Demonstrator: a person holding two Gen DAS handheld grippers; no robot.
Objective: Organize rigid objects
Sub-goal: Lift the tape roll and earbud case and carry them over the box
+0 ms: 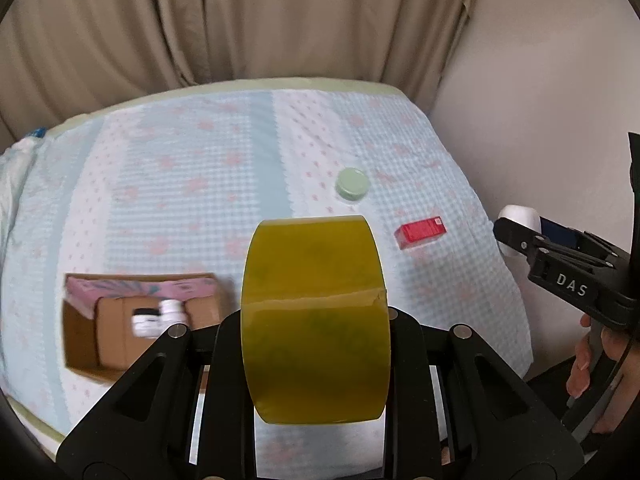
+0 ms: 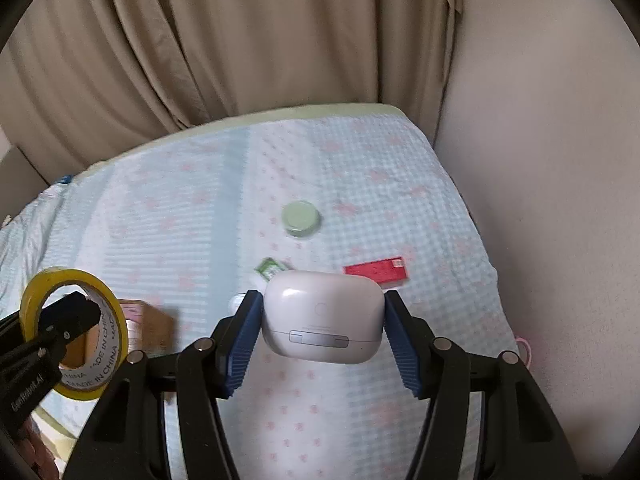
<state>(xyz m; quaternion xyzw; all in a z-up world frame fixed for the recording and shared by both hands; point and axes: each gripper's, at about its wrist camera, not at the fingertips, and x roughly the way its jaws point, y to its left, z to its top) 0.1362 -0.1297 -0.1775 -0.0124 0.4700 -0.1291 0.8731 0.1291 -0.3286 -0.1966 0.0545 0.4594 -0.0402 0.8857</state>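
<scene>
My left gripper (image 1: 316, 320) is shut on a yellow tape roll (image 1: 316, 280), held above the bed; the roll also shows in the right wrist view (image 2: 116, 316). My right gripper (image 2: 320, 320) is shut on a white earbud case (image 2: 322, 316), held above the bed; the case shows in the left wrist view (image 1: 520, 216) at the right edge. An open cardboard box (image 1: 108, 344) with a small white bottle (image 1: 160, 316) inside lies at the left on the bed. A green round lid (image 1: 352, 184) and a red small box (image 1: 420, 234) lie on the bedspread.
The bed has a light blue and white spread (image 1: 200, 180) with pink flowers. A small green-labelled item (image 2: 272, 268) lies just beyond the earbud case. Beige curtains (image 1: 240, 20) hang behind the bed; a wall (image 2: 540, 160) stands at the right.
</scene>
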